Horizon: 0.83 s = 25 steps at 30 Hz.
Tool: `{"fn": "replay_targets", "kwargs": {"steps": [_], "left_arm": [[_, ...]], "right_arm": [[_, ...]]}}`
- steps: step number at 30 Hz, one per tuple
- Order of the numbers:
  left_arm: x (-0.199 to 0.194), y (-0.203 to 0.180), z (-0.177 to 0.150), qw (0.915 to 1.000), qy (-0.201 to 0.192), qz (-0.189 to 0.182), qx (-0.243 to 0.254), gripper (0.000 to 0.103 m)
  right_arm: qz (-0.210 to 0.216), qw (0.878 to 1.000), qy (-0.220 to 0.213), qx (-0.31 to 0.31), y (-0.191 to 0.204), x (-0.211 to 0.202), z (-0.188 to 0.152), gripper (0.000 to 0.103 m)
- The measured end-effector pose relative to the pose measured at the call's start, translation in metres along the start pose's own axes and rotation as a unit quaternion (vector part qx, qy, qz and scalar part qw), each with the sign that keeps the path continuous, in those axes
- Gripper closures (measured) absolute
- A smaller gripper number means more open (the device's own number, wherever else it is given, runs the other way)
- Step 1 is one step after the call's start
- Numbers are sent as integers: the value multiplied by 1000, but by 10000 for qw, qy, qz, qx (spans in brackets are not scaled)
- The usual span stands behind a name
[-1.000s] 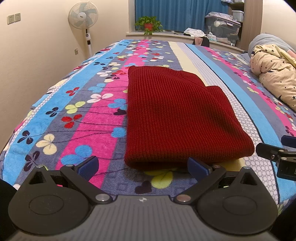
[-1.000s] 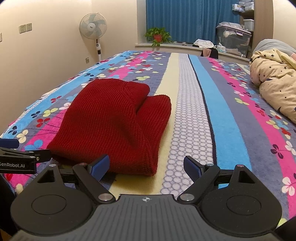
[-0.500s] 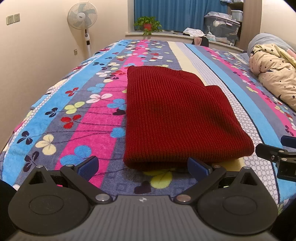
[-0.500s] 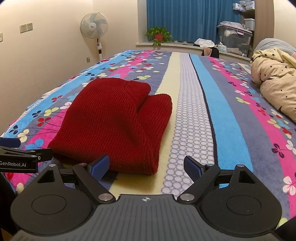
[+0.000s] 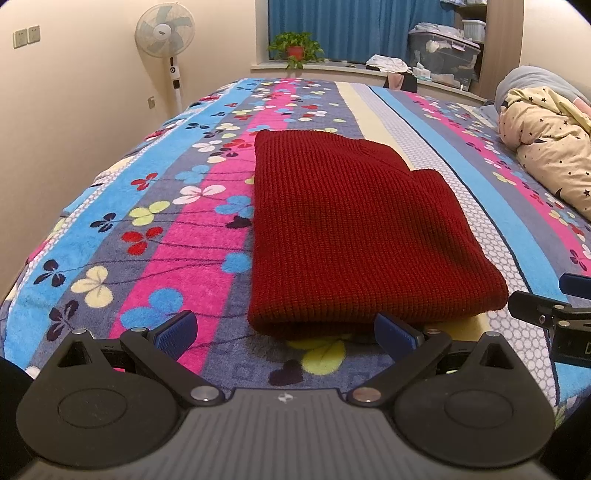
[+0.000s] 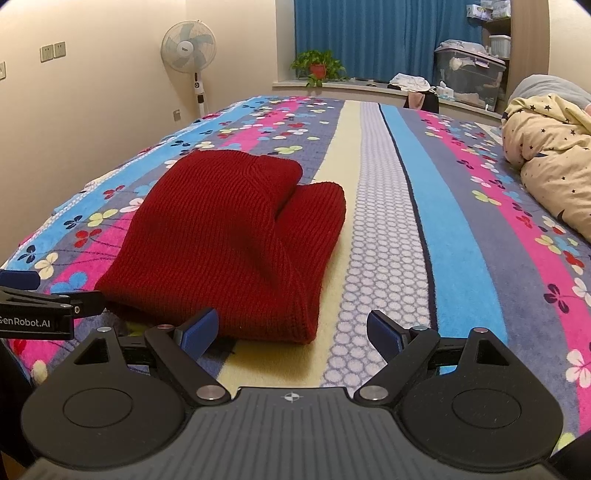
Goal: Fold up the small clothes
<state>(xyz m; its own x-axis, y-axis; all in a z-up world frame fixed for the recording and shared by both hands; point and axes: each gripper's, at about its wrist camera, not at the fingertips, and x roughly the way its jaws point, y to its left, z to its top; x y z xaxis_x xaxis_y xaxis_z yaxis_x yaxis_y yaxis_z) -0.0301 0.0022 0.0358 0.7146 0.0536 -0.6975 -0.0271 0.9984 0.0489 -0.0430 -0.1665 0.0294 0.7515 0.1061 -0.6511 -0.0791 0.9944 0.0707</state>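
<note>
While both hand-held grippers hover low over the near end of a bed, a folded dark red knitted garment (image 5: 354, 229) lies flat on the bedspread (image 5: 155, 229), which is striped in blue, pink, grey and cream with a clover pattern. Far to the left of the garment, against the cream wall, stands a white pedestal fan (image 5: 165, 33). Nearer, the left gripper (image 5: 284, 330) sits just short of the garment's near folded edge, its blue-padded fingers (image 5: 173, 328) spread wide and holding nothing; the right-hand pad appears to be just at the fabric's edge, though contact cannot be judged. Beyond the garment, on the window ledge before blue curtains, is a potted plant (image 5: 295, 46). In the right wrist view the garment shows two stacked layers, the upper one set back from the lower. The right gripper (image 6: 291, 330) faces the garment's near right corner, its fingers also spread apart and empty. Well to the right of the garment lies a bundled cream quilt (image 5: 550, 155) printed with stars.
</note>
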Motion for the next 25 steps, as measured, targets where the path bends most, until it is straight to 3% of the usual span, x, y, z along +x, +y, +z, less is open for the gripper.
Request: {"fn": "replay_targets", "kwargs": {"steps": [17, 25], "left_arm": [[8, 5, 0, 9999, 77, 61, 27, 1], [8, 2, -4, 9998, 21, -22, 177, 1]], "right_arm": [[-156, 9998, 102, -1, -5, 8, -7, 15], [-53, 9999, -100, 75, -6, -1, -4, 14]]}}
